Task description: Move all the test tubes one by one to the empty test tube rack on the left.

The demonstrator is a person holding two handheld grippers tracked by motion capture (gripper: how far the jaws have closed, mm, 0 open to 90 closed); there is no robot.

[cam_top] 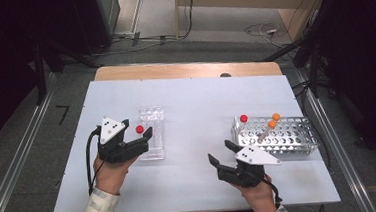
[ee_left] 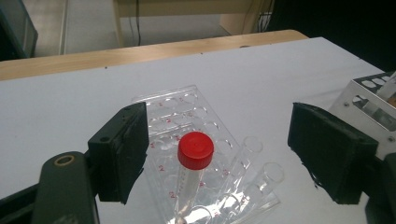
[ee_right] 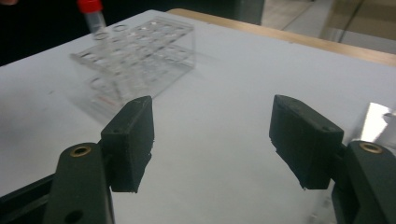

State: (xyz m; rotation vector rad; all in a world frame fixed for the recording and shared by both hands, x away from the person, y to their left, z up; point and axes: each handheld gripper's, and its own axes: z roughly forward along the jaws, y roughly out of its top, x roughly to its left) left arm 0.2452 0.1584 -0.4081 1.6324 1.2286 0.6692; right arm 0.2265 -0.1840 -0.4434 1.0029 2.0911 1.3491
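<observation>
Seen from the high view: white surface [cam_top: 190, 101] with a clear plastic rack [cam_top: 152, 133] at about 9 o'clock and a metal perforated rack [cam_top: 278, 137] at about 3 o'clock, well apart. Left gripper [cam_top: 145, 139] right at the clear rack, jaws released, either side of a red-capped tube [cam_top: 139, 130] that stands in the rack's near end. Right gripper [cam_top: 219, 153] at about 5 o'clock, just beside the metal rack's near-left corner, jaws spread wide over bare surface, nothing between them. In the metal rack, one red cap [cam_top: 243, 118] and two orange caps [cam_top: 274, 120], the tubes leaning. Added by the left gripper view: red-capped tube [ee_left: 191, 177] upright between the two black pads, neither pad pressing on it; faint red numerals printed beside the wells of the clear rack [ee_left: 187, 121], a "2" readable near the tube, the rest too small to read; graduation marks down the tube's wall, illegible; two bare open-mouthed tubes [ee_left: 259, 177] leaning at 4 o'clock of the capped one; a corner of the metal rack [ee_left: 369, 93] at 3 o'clock. Added by the right gripper view: clear rack [ee_right: 135, 56] blurred at 11 o'clock, red-capped tube [ee_right: 93, 16] standing at its far-left corner, red markings low on the rack wall unreadable.
</observation>
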